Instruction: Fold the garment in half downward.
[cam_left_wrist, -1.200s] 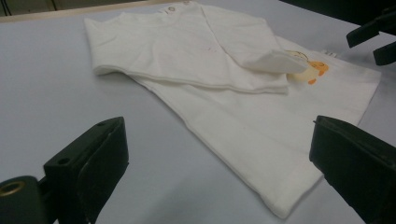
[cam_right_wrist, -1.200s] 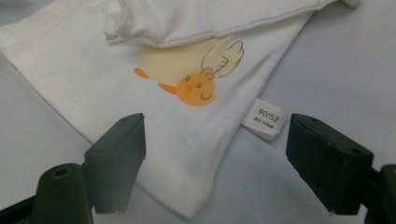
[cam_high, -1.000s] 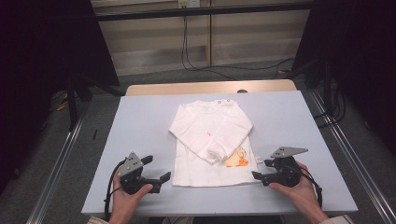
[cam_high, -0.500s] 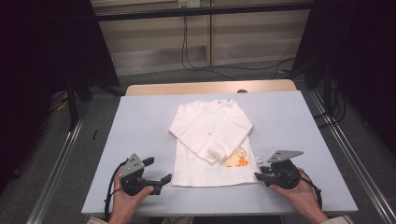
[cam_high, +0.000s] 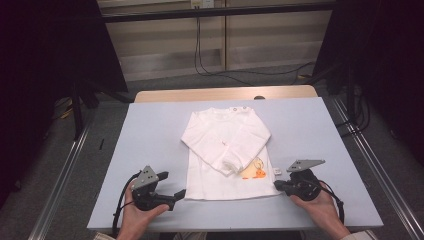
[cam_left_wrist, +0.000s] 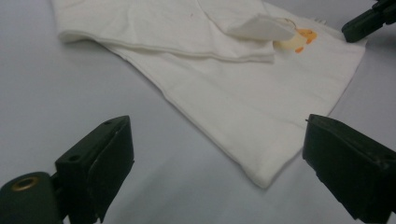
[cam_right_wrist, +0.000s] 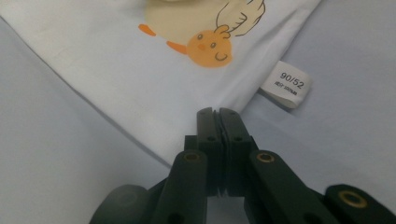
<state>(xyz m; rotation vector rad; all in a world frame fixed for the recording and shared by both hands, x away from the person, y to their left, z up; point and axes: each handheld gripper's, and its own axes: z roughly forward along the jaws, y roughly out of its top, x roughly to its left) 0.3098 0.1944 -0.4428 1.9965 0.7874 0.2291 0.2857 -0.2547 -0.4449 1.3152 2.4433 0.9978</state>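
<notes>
A white long-sleeved baby shirt (cam_high: 225, 145) lies flat on the pale blue table (cam_high: 150, 130), its sleeves folded across the chest and an orange duck print (cam_high: 255, 172) near the hem. My left gripper (cam_high: 172, 184) is open. Its jaws have just been closing a little, and they straddle the shirt's lower left corner (cam_left_wrist: 266, 179) without touching it. My right gripper (cam_high: 276, 185) has just closed. Its jaws are pressed together over the lower right hem corner of the shirt (cam_right_wrist: 116, 70), just inside the side seam. A size label (cam_right_wrist: 286, 83) sticks out beside the right gripper (cam_right_wrist: 217, 112).
A wooden table edge (cam_high: 225, 94) shows behind the blue top. Metal rails (cam_high: 65, 170) run along both sides at floor level, and cables (cam_high: 210, 70) trail on the floor behind. In the left gripper view, the right gripper (cam_left_wrist: 369, 21) shows at the top right.
The right gripper's jaws have closed at the shirt's lower right corner. The left gripper and both hands have stayed where they were.
</notes>
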